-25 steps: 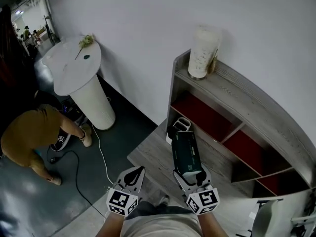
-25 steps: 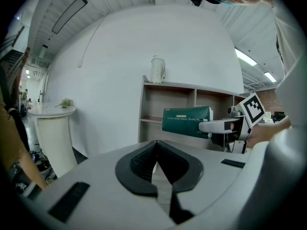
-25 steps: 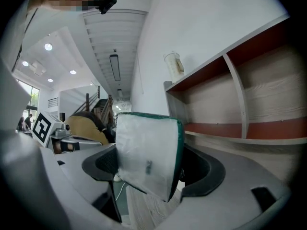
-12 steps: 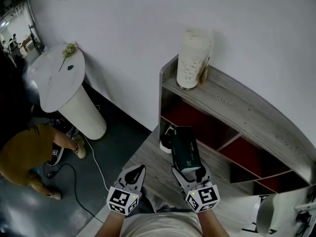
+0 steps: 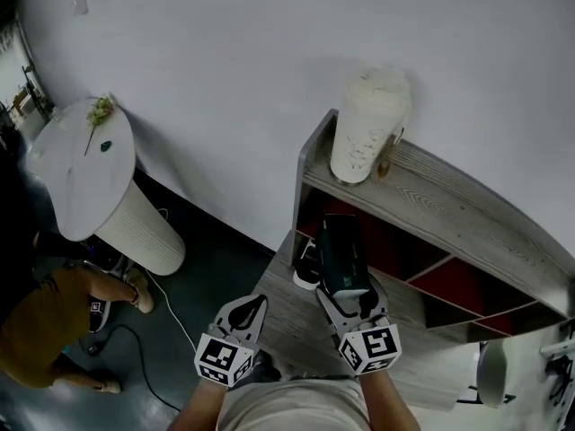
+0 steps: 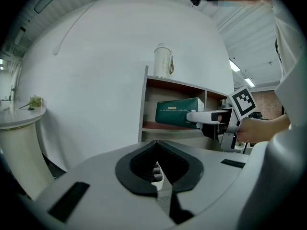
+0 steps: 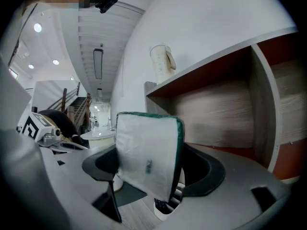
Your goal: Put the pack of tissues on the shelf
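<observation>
A white wall backs a grey shelf [image 5: 449, 206] with red-lined compartments, centre right in the head view. The carry is under way: the right gripper [image 5: 347, 300] clenches one end of the pack of tissues [image 5: 340, 251], a dark green block with a white end, mid-frame before the upper-left compartment. Next, I judge, it must slide in level. The left gripper [image 5: 244, 312], lower centre, is closed on nothing.

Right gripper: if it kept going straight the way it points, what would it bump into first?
The right gripper is shut on the tissue pack, which leads. It aims into the open top-left compartment of the shelf, so the pack would probably meet that compartment's back first; depth is unclear.
</observation>
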